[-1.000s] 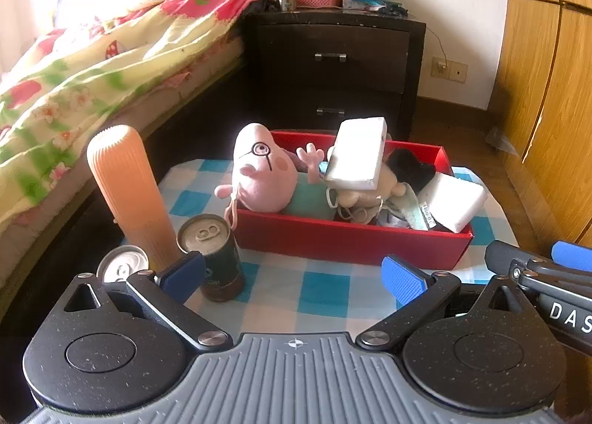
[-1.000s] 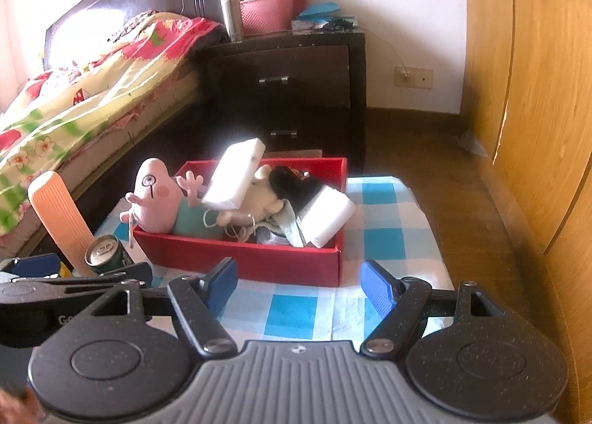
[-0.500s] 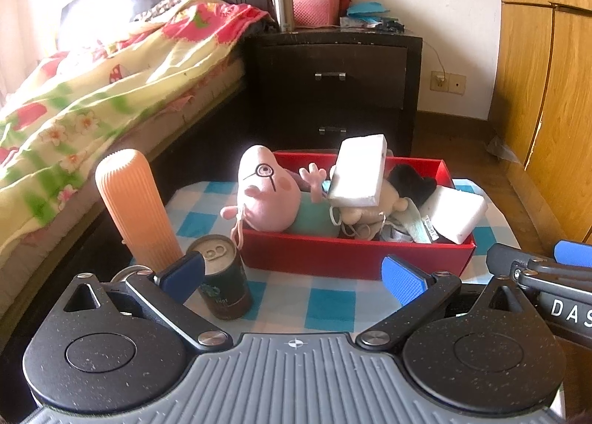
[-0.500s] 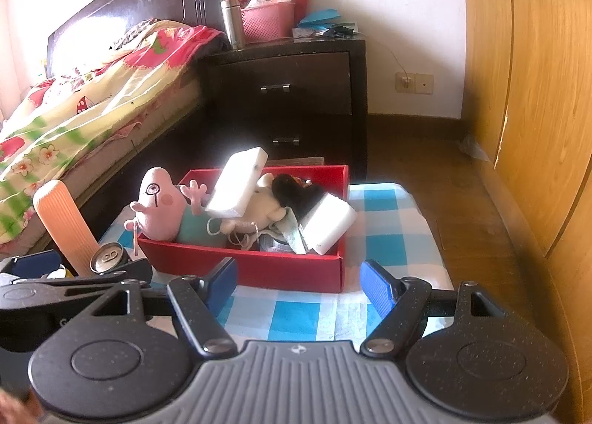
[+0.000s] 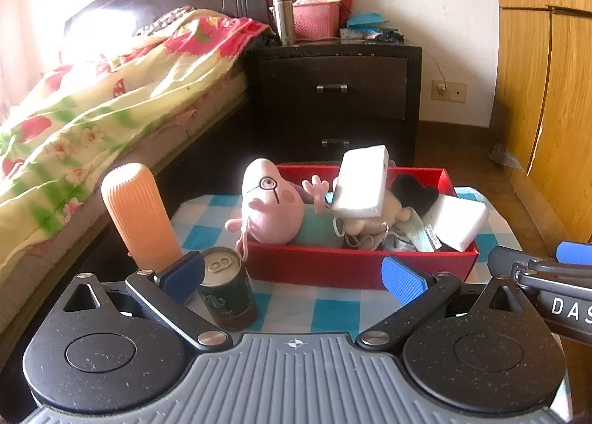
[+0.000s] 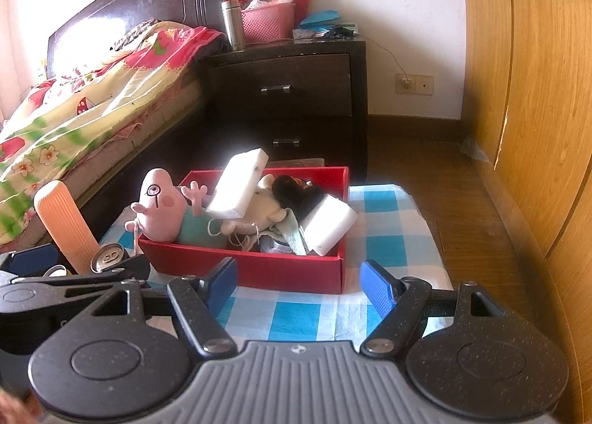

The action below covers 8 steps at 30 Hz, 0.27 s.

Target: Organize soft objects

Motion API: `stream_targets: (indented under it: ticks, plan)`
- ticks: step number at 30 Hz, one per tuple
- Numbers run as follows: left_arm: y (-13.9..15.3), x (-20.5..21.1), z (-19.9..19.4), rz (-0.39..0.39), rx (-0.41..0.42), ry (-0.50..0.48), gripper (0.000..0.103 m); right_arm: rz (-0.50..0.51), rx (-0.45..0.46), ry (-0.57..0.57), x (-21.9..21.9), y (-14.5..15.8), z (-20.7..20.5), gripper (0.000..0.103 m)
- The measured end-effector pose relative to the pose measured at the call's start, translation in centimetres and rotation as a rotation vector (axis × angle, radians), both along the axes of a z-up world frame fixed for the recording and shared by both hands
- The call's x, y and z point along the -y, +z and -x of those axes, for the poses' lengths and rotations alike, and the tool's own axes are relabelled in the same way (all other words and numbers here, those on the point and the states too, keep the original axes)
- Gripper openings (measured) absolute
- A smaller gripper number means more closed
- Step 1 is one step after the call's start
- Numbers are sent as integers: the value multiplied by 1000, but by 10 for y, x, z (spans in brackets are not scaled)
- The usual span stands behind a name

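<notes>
Bare checked cloth on the worktop [image 6: 381, 239] lies open in front of the red box [image 6: 259, 270] and along its right side. On the left, a dark can [image 5: 225, 287] and a tall orange ribbed cylinder [image 5: 138, 216] crowd the corner beside the box. The box is heaped: a pink plush [image 5: 268, 209] and a tilted white sponge block [image 5: 360, 183] rise above its rim, blocking a low pass.
</notes>
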<state>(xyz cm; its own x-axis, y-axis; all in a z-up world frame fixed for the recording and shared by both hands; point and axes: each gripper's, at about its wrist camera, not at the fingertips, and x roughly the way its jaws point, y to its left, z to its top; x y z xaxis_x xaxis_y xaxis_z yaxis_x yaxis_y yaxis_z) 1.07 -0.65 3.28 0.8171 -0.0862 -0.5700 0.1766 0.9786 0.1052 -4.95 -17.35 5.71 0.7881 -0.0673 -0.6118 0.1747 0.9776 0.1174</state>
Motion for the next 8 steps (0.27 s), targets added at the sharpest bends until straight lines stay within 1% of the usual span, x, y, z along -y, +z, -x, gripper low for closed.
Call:
stream_targets:
  ticks: [4,6,7,8]
  plan:
    - [0,-1,0,7,9,-10,97,-1,3,1,0,1,0,52]
    - [0,-1,-1,11,-3,-13,97,2,0,1,0,1,0,53]
    - [-1,-2,-2,17,-5,-14,97,6,-2,2,1,2,0,54]
    - [-1,-2,-2,18,-11,-18,97,10,-3,-2,1,2,0,56]
